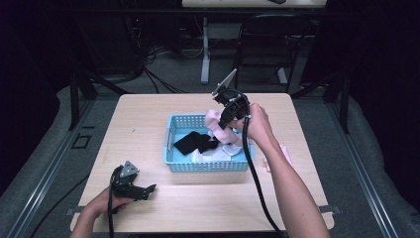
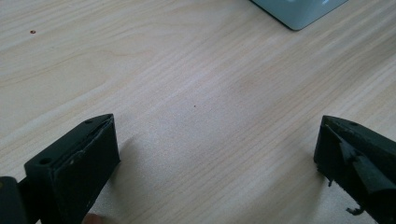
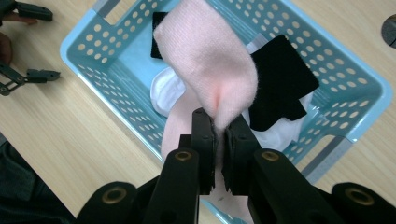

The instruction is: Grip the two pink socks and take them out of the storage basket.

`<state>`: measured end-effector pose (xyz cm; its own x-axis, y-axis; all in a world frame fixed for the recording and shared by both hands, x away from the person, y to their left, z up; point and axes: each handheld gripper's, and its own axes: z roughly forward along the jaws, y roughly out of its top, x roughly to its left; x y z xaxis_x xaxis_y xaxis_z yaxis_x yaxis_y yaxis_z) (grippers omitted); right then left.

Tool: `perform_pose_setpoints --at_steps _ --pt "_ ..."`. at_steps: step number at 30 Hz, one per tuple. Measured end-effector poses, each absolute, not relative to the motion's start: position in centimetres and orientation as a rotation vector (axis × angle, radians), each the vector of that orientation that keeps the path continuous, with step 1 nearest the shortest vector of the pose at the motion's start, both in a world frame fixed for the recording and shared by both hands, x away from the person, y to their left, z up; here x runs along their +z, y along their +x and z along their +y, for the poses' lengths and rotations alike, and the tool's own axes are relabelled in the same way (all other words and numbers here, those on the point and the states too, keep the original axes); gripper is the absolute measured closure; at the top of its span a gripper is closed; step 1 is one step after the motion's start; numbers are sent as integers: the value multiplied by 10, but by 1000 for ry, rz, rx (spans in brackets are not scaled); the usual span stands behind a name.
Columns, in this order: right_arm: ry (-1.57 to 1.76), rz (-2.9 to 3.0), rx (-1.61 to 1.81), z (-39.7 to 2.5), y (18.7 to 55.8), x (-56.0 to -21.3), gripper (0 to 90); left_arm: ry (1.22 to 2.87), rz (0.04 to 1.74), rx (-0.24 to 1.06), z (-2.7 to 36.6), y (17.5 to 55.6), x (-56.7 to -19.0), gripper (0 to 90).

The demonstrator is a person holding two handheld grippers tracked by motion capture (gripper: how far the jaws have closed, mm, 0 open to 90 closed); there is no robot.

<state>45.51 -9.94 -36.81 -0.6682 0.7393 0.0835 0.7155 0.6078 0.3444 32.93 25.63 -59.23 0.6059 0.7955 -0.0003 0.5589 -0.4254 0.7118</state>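
Apparently sorting, the right gripper (image 3: 220,122) pinches a fuzzy pink sock (image 3: 208,60) above the perforated blue plastic basket (image 1: 171,148); the left gripper (image 2: 215,154) rests near-left, jaws wide, empty.

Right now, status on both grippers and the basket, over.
Right gripper shut on pink sock, held above blue basket. Left gripper open, low over table, holding nothing. Black cloth and white cloth lie in basket. Nothing obstructing.
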Motion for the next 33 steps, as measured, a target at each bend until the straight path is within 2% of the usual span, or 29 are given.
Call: perform_pose_setpoints --at_steps 14,33 --pt "1268 2686 583 -133 449 -328 843 2150 1061 445 256 329 -592 0" --pt "1403 2587 582 -200 442 -320 842 2147 1064 448 256 329 -592 0"
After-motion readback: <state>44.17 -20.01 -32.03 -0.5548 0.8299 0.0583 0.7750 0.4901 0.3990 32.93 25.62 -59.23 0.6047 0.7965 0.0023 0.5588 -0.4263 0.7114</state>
